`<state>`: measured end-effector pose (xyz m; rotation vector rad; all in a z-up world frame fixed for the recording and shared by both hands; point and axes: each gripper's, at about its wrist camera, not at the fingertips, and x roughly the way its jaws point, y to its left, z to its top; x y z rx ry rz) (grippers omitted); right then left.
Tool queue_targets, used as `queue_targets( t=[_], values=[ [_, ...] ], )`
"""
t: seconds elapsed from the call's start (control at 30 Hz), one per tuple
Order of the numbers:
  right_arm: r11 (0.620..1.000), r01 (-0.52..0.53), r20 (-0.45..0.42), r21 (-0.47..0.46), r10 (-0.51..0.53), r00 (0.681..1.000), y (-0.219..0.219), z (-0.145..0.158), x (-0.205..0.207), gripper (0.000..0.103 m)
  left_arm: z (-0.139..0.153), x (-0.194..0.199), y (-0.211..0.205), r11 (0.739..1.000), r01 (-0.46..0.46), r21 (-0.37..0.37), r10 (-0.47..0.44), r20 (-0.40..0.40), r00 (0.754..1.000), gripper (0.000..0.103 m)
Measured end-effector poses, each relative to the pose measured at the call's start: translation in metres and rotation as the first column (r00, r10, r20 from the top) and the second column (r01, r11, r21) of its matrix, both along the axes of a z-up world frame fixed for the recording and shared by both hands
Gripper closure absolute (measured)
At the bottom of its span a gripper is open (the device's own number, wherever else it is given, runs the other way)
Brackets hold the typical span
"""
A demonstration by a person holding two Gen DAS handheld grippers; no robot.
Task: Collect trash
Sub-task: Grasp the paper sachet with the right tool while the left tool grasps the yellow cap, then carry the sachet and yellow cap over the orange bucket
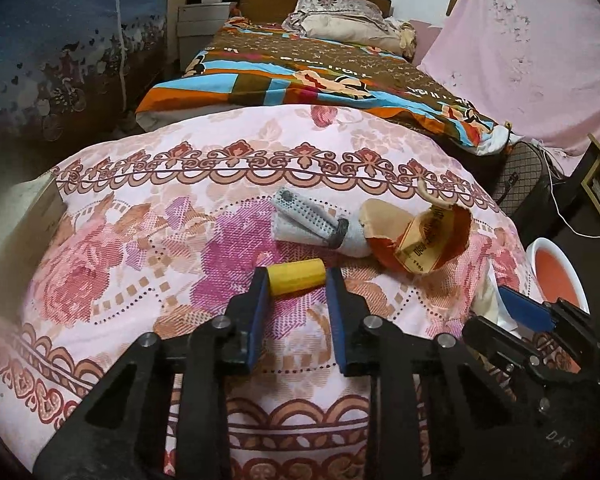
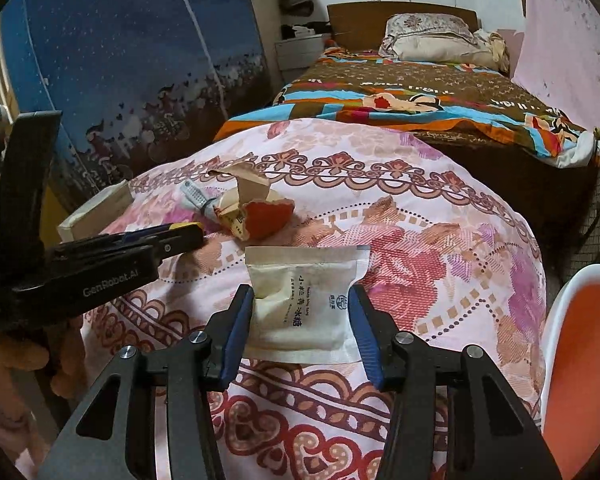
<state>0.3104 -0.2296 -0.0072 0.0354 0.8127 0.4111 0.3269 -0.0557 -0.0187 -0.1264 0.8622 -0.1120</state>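
Yellow tube [image 1: 297,276] crosswise between left gripper [image 1: 296,280] jaws (floral bedspread [image 1: 140,240])

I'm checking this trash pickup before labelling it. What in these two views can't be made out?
- Orange-lined white bin: cut by the edge of the right wrist view, so its contents are unseen.
- Small yellow cylinder: in the left wrist view its near end is hidden between the left gripper fingers.
- White paper sachet in the right gripper: small print too fine to read.
- Torn orange-and-tan paper wrapper: crumpled, lettering illegible.
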Motion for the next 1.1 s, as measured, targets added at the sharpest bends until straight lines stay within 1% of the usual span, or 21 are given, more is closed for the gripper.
queue_targets(
  t=[0.3, 0.43, 0.57, 0.7, 0.8, 0.9, 1.0, 1.1],
  values=[
    [1.0, 0.001, 0.021, -0.002, -0.001, 1.0, 0.001, 0.001, -0.003, 0.057, 0.006, -0.013, -0.001, 1.0, -0.011, -0.006, 0.011, 0.026, 1.0, 0.091],
    [1.0, 0.006, 0.046, -0.001, -0.006, 0.999, 0.0, 0.005, -0.008, 0.057, 0.011, -0.023, -0.001, 1.0, -0.007, -0.014, 0.008, 0.065, 0.998, 0.091],
    [1.0, 0.015, 0.102, 0.01, -0.016, 0.995, -0.004, 0.012, -0.016, 0.057, 0.021, -0.039, 0.0, 0.999, -0.004, -0.04, 0.009, 0.143, 0.99, 0.091],
    [0.998, 0.034, 0.183, 0.046, -0.042, 0.982, -0.012, 0.021, -0.028, 0.057, 0.034, -0.06, 0.003, 0.997, -0.009, -0.072, 0.028, 0.267, 0.963, 0.091],
    [0.995, 0.048, 0.252, 0.085, -0.068, 0.965, -0.02, 0.029, -0.039, 0.057, 0.045, -0.077, 0.003, 0.996, -0.002, -0.088, 0.034, 0.36, 0.932, 0.091],
    [0.992, 0.059, 0.323, 0.108, -0.091, 0.942, -0.024, 0.037, -0.051, 0.057, 0.053, -0.087, -0.001, 0.997, 0.003, -0.074, 0.029, 0.425, 0.904, 0.091],
    [0.99, 0.064, 0.394, 0.124, -0.108, 0.913, -0.027, 0.043, -0.064, 0.057, 0.061, -0.099, -0.007, 0.998, 0.012, -0.055, 0.016, 0.491, 0.871, 0.091],
    [0.985, 0.067, 0.469, 0.159, -0.135, 0.873, -0.034, 0.05, -0.078, 0.057, 0.067, -0.108, -0.012, 0.999, 0.021, -0.036, 0.001, 0.544, 0.839, 0.091]
  ],
)
